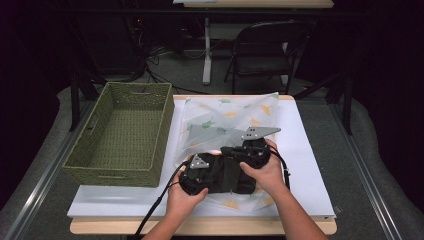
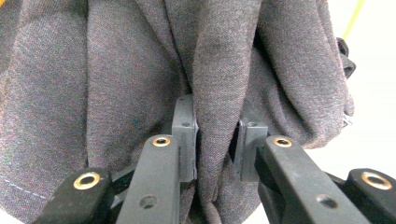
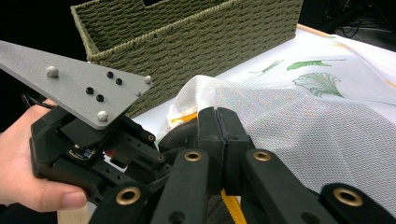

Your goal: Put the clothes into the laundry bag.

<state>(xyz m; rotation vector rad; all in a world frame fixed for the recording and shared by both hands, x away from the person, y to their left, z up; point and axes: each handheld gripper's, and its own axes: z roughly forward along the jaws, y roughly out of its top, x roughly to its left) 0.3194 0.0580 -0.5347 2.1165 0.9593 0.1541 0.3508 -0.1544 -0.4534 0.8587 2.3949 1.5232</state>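
Dark cloth (image 1: 225,174) at lower middle of high view, on leaf-print mesh bag (image 1: 225,117), on white worktop (image 1: 305,150).

My left gripper (image 2: 215,140): jaws pinching fold of dark cloth. My right gripper (image 3: 223,135): jaws pressed together; yellow zip (image 3: 231,207) runs under them, so I can't tell what they hold.

Worry: thin fold may slip out if I pull hard. Mesh bag may snag and drag.

Green woven basket (image 1: 120,167) at left of high view, nothing inside.

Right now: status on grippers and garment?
Left gripper pinching a fold of dark grey knit garment. Right gripper shut at white mesh bag. Nothing obstructing.
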